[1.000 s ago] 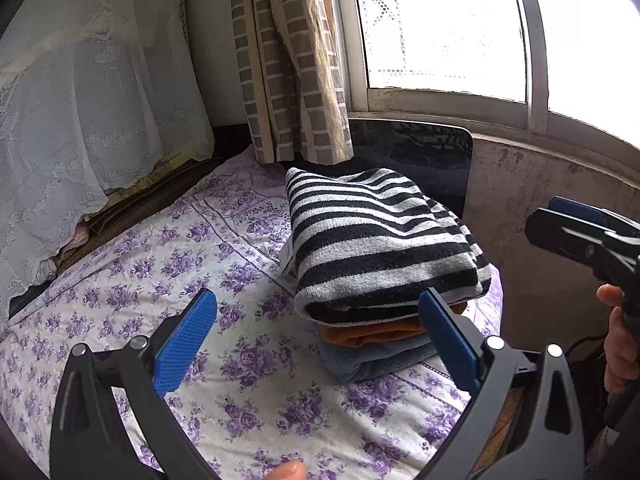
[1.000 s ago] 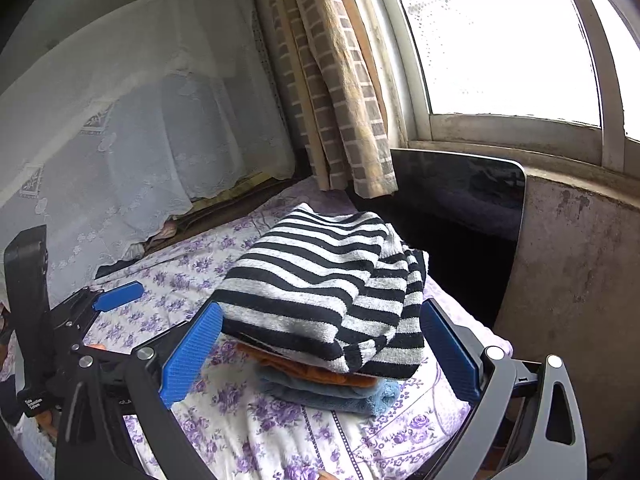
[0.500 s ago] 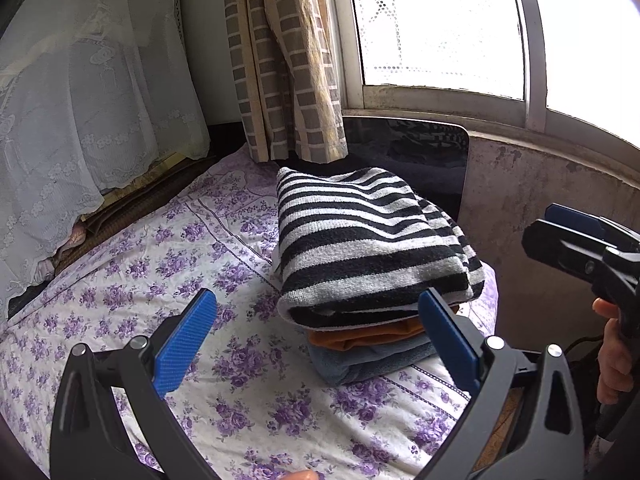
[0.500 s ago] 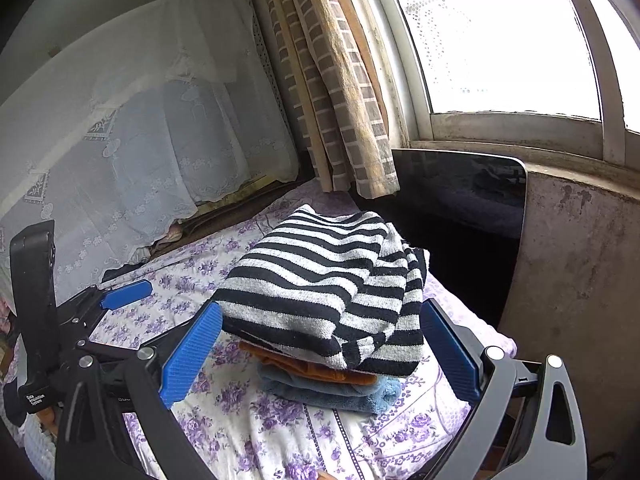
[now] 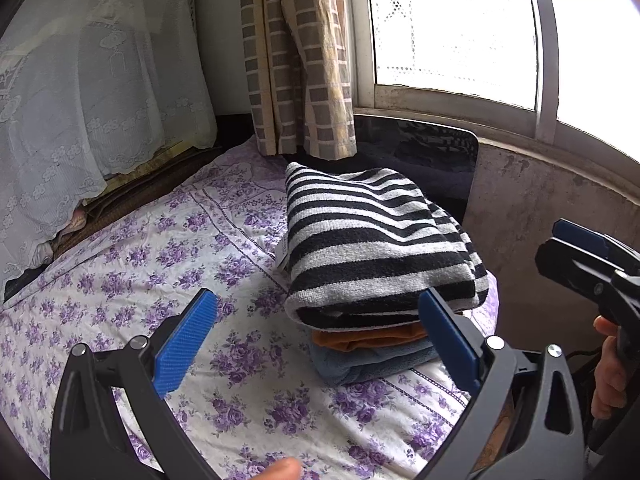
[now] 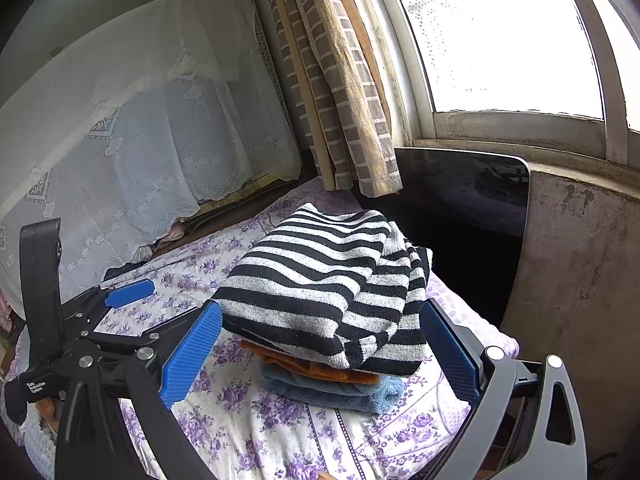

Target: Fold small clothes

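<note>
A folded black-and-white striped garment (image 5: 372, 240) tops a stack on the floral sheet (image 5: 160, 264), over a folded orange cloth (image 5: 360, 340) and a folded blue cloth (image 5: 360, 366). The stack also shows in the right wrist view (image 6: 332, 292). My left gripper (image 5: 316, 340) is open and empty, just in front of the stack. My right gripper (image 6: 320, 344) is open and empty, its blue pads either side of the stack's near end, apart from it. The right gripper shows at the right edge of the left wrist view (image 5: 588, 256); the left gripper shows at the left of the right wrist view (image 6: 80, 332).
A dark glossy panel (image 5: 432, 152) stands behind the stack against a concrete wall (image 5: 540, 216) under the window. A checked curtain (image 5: 300, 60) hangs at the back. White lace cloth (image 5: 80, 100) covers things at the left. The bed's edge lies right of the stack.
Both grippers have drawn back and shifted a little; the stack sits slightly further left and lower in the left view. Nothing was gripped or released.
</note>
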### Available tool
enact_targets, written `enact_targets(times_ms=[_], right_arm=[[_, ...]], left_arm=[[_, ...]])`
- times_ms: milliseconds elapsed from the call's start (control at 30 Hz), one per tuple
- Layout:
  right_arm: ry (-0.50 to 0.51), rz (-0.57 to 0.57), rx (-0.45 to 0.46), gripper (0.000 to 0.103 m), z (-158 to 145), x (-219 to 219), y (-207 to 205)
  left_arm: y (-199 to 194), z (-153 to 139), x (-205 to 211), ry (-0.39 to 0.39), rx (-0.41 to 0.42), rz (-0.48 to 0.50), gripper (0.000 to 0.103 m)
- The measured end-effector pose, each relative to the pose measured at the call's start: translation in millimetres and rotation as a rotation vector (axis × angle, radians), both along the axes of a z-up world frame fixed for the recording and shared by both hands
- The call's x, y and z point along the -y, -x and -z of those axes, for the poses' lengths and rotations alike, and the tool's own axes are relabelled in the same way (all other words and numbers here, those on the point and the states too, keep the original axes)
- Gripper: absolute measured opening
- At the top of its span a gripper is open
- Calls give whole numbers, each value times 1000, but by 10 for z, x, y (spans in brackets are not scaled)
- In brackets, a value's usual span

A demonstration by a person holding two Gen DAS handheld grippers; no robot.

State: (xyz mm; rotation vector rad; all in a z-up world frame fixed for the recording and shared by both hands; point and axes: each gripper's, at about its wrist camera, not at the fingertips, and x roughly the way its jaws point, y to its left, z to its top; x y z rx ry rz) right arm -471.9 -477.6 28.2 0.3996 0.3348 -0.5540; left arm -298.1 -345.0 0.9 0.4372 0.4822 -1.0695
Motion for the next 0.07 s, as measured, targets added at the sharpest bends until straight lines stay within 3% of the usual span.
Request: enact_targets(times_ms=[67], right_arm=[[0, 1, 0, 99, 1, -9, 5]], left_arm=[[-3, -4, 5, 0, 5, -11, 98]])
